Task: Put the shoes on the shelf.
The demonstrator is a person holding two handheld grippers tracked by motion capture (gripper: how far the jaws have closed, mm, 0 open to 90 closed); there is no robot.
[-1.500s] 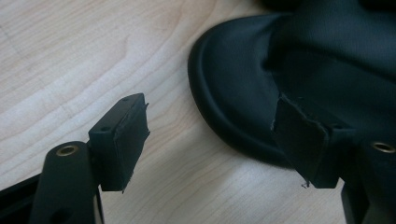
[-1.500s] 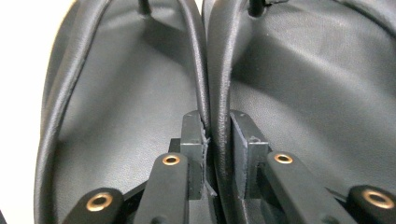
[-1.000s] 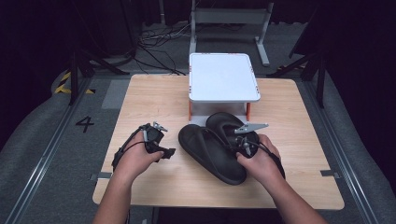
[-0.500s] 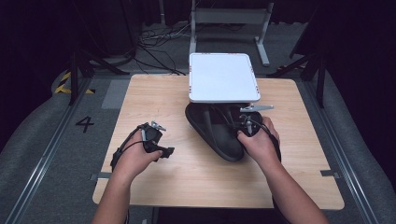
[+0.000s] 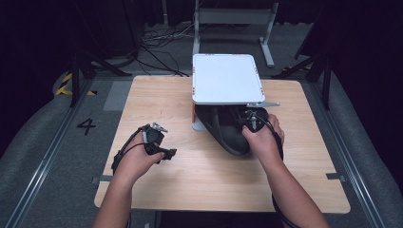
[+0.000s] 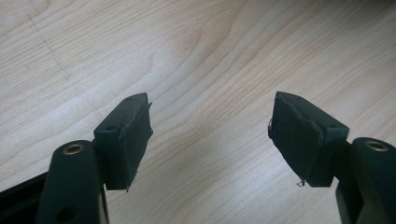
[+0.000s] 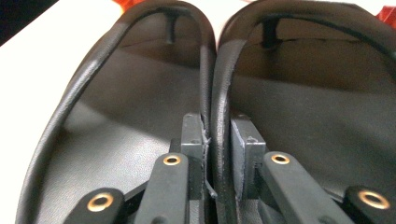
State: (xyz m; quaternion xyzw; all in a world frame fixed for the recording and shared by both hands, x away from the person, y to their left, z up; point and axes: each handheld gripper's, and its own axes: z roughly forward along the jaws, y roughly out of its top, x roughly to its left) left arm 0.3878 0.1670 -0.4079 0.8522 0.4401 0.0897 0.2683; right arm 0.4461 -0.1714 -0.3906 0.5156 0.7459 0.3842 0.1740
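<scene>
The right claw (image 7: 217, 158) pinches the two black flip-flops' (image 5: 228, 130) inner straps (image 7: 212, 93) together, sliding them under the white shelf (image 5: 227, 78). Next, let go. The left claw (image 6: 210, 140) waits wide open, empty.

Black grippers (image 5: 164, 154), brass rivets, trailing cables

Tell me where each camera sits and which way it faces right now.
High view: above the person's side, looking forward and down on the wooden table; both forearms show.
Left gripper view: on the left gripper, facing bare tabletop; open jaws.
Right gripper view: on the right gripper, facing the black flip-flops it pinches.
Shared: high and right views show the flip-flops.
</scene>
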